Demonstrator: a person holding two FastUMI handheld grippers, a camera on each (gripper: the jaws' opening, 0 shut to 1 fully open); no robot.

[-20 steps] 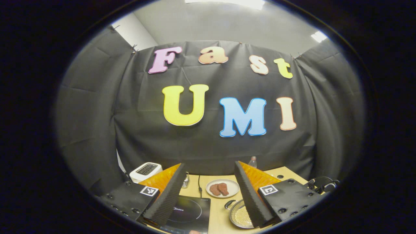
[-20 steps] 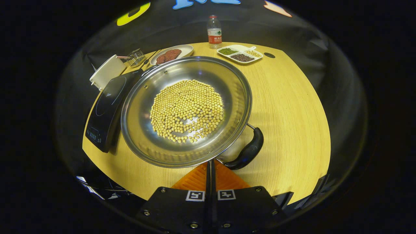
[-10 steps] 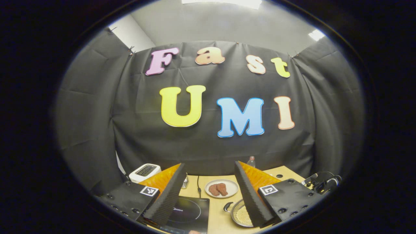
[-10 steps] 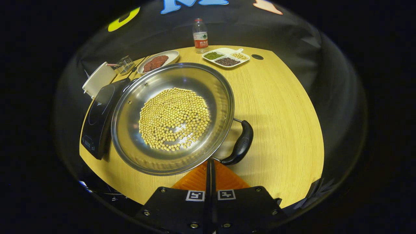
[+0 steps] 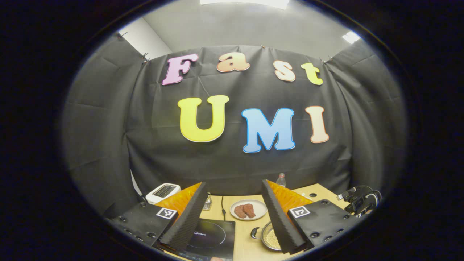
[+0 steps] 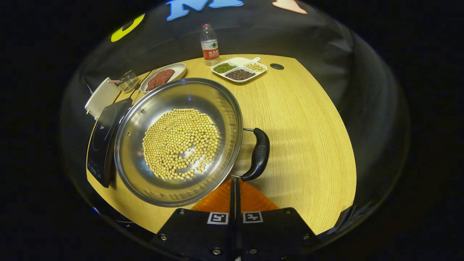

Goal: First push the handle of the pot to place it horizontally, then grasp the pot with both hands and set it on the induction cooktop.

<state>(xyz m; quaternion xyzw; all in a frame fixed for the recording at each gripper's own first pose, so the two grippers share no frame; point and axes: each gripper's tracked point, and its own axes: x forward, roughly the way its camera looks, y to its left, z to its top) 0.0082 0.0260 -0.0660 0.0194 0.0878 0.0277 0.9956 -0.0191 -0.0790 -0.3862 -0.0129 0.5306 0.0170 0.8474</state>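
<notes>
1. Induction cooktop [image 5: 210, 237], lower middle of the left gripper view: a small white brand word is printed near its ring, too small to spell with certainty.
2. Bottle [image 6: 209, 45], top of the right gripper view: a red and white label, with characters too small to read.
3. Pot handle [image 6: 260, 154]: a faint moulded mark, not legible.
4. Left tongs [image 5: 233, 183] and right tongs [image 6: 235, 179]: each carries two black-and-white square code marks, with no letters.

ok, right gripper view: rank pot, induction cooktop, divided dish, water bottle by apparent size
1. pot, by far the largest; it also sits nearest the camera.
2. induction cooktop, partly hidden behind the pot.
3. divided dish.
4. water bottle, smallest. Both lie at the far edge, so their true sizes are unsure.
</notes>
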